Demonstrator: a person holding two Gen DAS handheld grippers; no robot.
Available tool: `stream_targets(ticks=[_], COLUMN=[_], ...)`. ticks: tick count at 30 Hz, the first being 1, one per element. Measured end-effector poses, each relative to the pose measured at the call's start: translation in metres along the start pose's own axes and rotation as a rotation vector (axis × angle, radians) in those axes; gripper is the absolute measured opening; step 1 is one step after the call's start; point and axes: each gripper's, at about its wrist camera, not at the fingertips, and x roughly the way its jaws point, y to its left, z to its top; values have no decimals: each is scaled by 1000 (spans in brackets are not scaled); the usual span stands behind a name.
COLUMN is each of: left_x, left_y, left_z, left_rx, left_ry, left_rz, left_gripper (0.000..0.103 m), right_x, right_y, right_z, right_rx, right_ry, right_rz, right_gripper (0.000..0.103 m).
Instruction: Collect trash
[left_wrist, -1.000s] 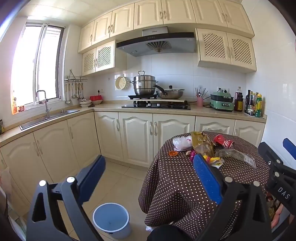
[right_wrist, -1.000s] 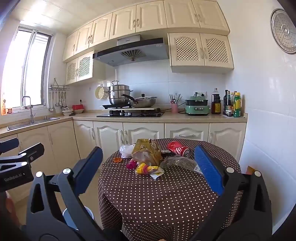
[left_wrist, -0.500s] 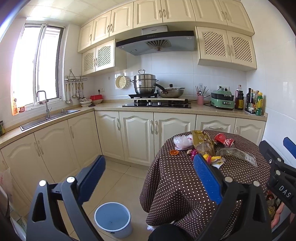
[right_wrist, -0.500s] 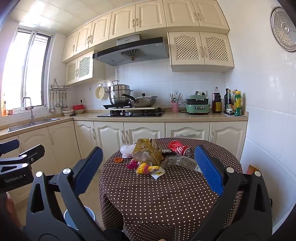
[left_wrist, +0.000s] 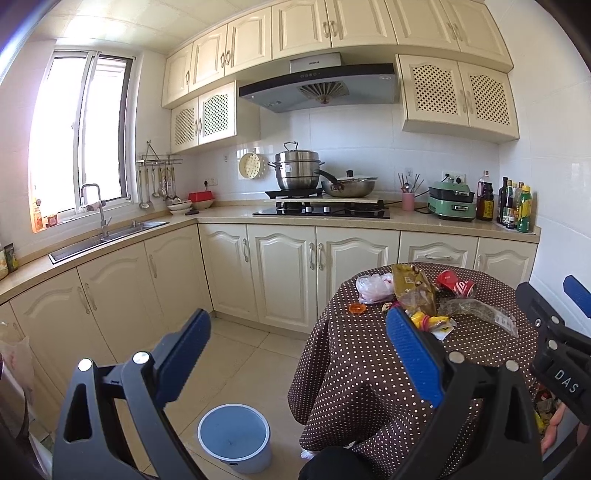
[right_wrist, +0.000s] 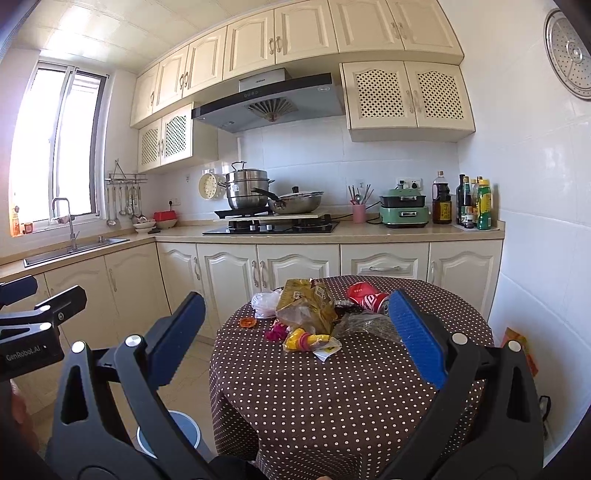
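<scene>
Both my left gripper (left_wrist: 295, 347) and right gripper (right_wrist: 295, 332) are wide and empty, the trash (right_wrist: 310, 321) lies mid-frame on the worktop (right_wrist: 332, 391), and I fear a loose grasp drops wrappers beside the bin (left_wrist: 234, 437) at lower centre.

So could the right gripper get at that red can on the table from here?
Probably yes. The right gripper is open and empty, and the red can lies exposed at the far side of the trash pile, though it must reach over the crumpled wrappers.

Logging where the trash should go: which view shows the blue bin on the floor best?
The left wrist view: the blue bin sits whole and unblocked beside the table, open top visible. In the right wrist view only a sliver of it shows behind the right claw's frame.
</scene>
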Motion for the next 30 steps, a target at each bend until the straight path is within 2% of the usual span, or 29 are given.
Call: stream_targets(ticks=[12,21,30], left_x=[3,28,55], left_y=[6,6,9], left_z=[15,33,41], left_rx=[-15,22,32], left_ry=[1,8,28], left_rz=[3,19,-1], left_gripper=[94,94,94], right_x=[6,33,59], right_y=[1,4,10], right_z=[7,14,21], right_rx=[1,3,-11], right_ry=[20,45,77], right_rz=[-2,41,19], right_gripper=[97,97,97])
